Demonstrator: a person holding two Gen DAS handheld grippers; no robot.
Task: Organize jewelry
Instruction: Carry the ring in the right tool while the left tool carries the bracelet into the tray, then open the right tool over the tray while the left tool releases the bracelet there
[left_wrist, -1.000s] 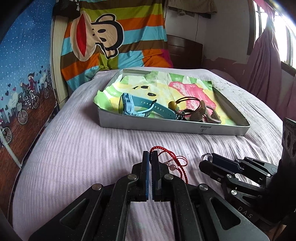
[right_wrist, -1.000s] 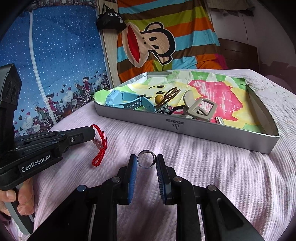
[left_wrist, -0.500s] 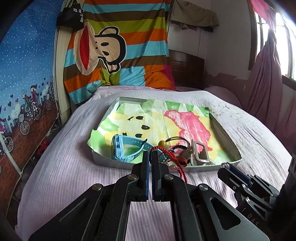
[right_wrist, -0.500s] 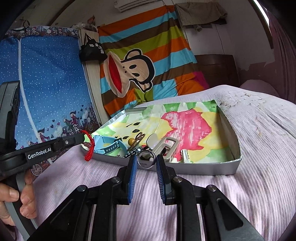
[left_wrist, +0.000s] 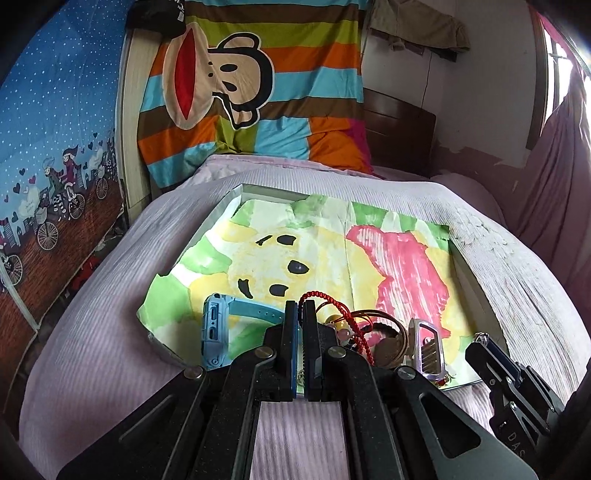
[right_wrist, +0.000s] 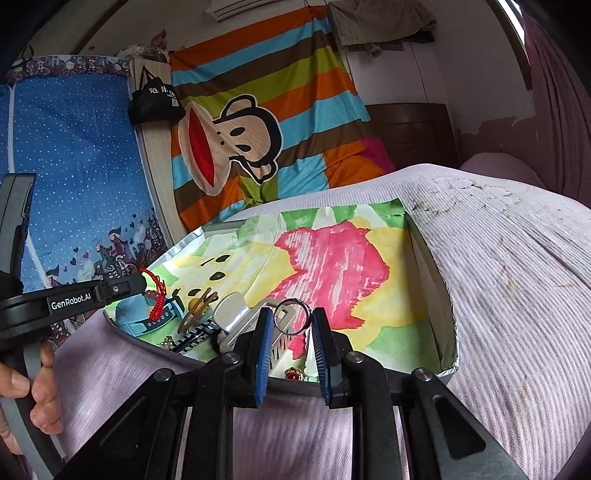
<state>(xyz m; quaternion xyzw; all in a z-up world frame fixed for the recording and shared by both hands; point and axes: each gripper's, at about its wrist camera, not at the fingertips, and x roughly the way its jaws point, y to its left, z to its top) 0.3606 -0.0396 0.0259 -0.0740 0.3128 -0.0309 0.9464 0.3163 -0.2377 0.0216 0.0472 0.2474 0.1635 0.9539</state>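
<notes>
A shallow grey tray (left_wrist: 476, 291) lined with a painted paper lies on the bed; it also shows in the right wrist view (right_wrist: 432, 284). My left gripper (left_wrist: 300, 308) is shut on a red cord bracelet (left_wrist: 345, 317) and holds it over the tray's near edge. From the right wrist view the bracelet (right_wrist: 157, 295) dangles from that gripper above a blue watch (right_wrist: 142, 319). My right gripper (right_wrist: 291, 319) is shut on a silver ring (right_wrist: 291, 321), held above the tray's near side. The blue watch (left_wrist: 225, 328), a silver clip (left_wrist: 426, 345) and brown hoops (left_wrist: 384, 332) lie in the tray.
The tray sits on a bed with a pale lilac ribbed cover (right_wrist: 517, 295). A striped monkey blanket (left_wrist: 243, 96) hangs at the headboard. A blue printed wardrobe (right_wrist: 74, 192) stands on the left. A red stone earring (right_wrist: 293, 374) lies in the tray near the right gripper.
Both grippers have risen and moved forward over the tray's near edge, the left still holding the red bracelet, the right still holding the ring.
</notes>
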